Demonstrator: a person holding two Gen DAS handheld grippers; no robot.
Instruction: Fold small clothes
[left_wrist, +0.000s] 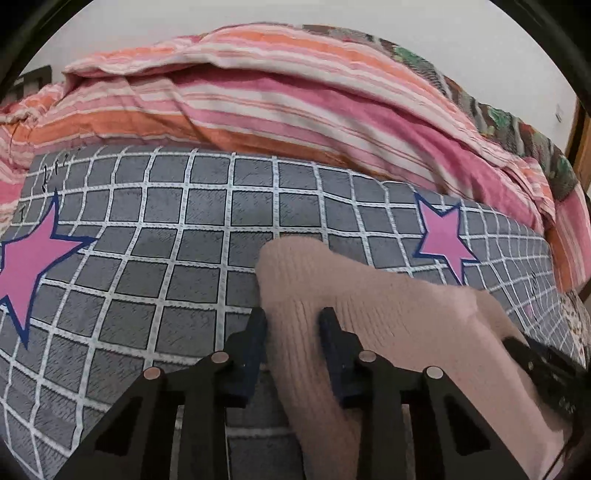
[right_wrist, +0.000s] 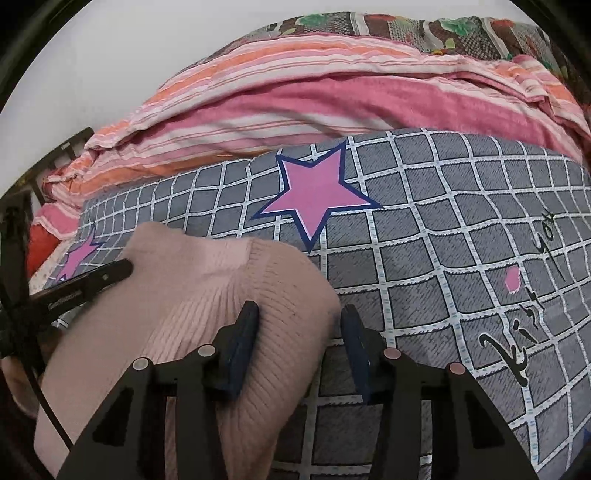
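A pale pink ribbed knit garment (left_wrist: 373, 295) lies on the grey checked bedsheet (left_wrist: 166, 229). My left gripper (left_wrist: 293, 328) has its blue pads closed on the garment's left edge, with a fold of knit pinched between them. In the right wrist view the same garment (right_wrist: 207, 280) fills the lower left. My right gripper (right_wrist: 299, 325) straddles its right edge. Its left finger rests on the knit and its right finger stands just off the edge over the sheet, so the jaws are open. The left gripper's finger (right_wrist: 110, 273) shows at the garment's far left.
A pink and orange striped quilt (left_wrist: 258, 96) is heaped along the back of the bed, against a white wall. Pink stars (right_wrist: 314, 195) and black lettering (right_wrist: 517, 332) are printed on the sheet (right_wrist: 443, 229). The right gripper's black body (left_wrist: 535, 365) sits at the right edge.
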